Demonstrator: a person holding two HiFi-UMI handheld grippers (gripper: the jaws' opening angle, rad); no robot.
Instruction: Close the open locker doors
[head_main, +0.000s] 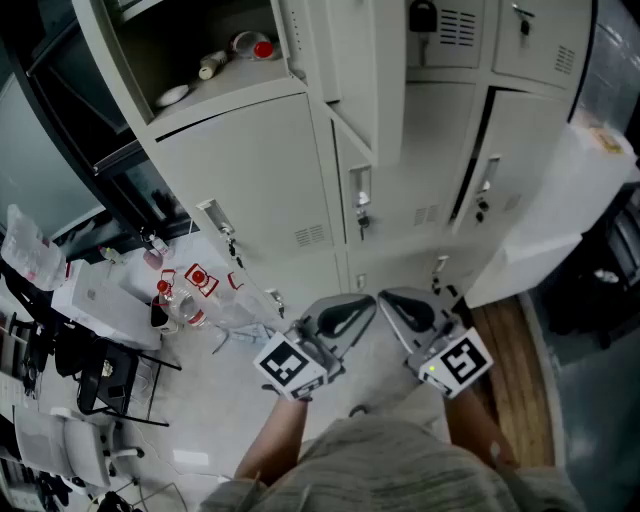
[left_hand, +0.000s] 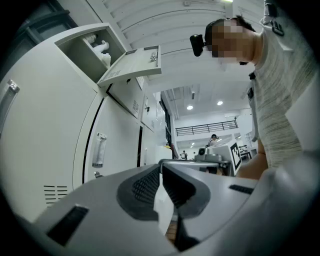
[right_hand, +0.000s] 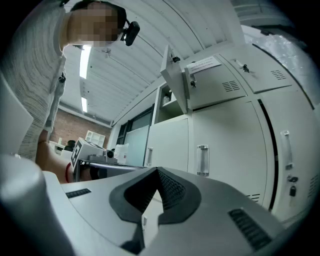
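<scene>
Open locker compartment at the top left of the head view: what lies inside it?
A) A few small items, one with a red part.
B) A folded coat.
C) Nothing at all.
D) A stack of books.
A: on the shelf of the open compartment lie a few small items, among them a small white container and an item with a red part.

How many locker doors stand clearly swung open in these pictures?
1: the upper door, swung out beside the compartment with items. A lower door at right shows a dark gap and may be ajar.
</scene>
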